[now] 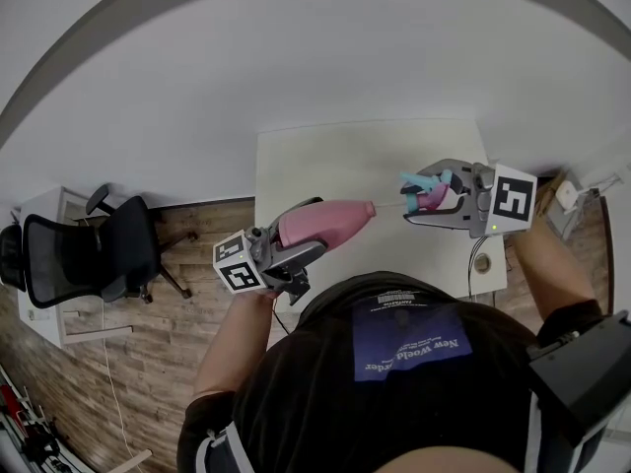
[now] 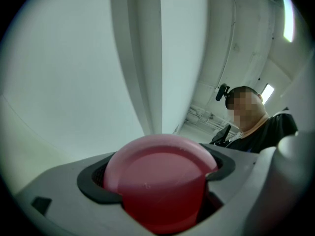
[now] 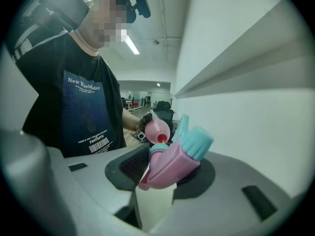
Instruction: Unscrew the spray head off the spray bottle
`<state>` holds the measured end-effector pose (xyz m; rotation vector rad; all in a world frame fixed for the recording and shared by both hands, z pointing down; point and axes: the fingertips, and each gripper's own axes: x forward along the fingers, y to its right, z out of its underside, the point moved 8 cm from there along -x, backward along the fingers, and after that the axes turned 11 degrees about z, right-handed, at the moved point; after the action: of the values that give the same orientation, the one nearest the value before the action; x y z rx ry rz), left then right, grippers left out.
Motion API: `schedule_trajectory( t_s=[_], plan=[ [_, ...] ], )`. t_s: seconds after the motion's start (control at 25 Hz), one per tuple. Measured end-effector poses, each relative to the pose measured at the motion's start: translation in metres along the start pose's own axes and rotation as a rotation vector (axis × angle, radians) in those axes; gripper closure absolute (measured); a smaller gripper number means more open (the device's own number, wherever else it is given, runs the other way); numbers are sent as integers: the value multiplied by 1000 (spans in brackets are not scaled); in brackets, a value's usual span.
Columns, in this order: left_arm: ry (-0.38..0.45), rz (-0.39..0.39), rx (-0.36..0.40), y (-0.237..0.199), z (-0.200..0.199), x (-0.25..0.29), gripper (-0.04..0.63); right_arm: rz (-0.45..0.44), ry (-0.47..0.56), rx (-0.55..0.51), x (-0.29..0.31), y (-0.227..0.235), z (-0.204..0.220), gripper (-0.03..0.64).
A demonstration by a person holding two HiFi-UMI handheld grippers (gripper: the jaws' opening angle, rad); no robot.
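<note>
Both tongs are full: the left tongs (image 1: pixel 304 236) squeeze the pink spray bottle (image 1: pixel 330 222) and the right tongs (image 1: pixel 422 201) pinch the spray head (image 3: pixel 172 163), already off, above the desk (image 1: pixel 335 156). Best to pull straight apart so the thin tube (image 1: pixel 389 205) slides out clean.

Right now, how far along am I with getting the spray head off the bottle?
Done: the spray head is off; the neck of the bottle stands open, apart from it. In hand: the jaws of the right gripper clamp the head, those of the left gripper the bottle. Left: probably only setting both down.
</note>
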<state>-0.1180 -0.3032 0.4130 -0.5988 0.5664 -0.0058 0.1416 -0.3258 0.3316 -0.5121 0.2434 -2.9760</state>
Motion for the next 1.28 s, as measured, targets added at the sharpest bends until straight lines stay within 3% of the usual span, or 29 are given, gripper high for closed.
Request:
schedule_trajectory(
  t_s=[0.28, 0.56, 0.92, 1.28],
  plan=[
    [79, -34, -9, -4, 1, -25, 103, 88, 72, 95, -8, 6, 18, 483],
    [213, -65, -9, -8, -12, -52, 103, 157, 134, 192, -17, 12, 29, 483],
    [406, -127, 0, -15, -13, -71, 103, 386, 326, 449, -41, 21, 61, 483],
    [468, -133, 23, -10, -18, -69, 101, 504, 505, 675, -50, 18, 82, 483]
  ],
)
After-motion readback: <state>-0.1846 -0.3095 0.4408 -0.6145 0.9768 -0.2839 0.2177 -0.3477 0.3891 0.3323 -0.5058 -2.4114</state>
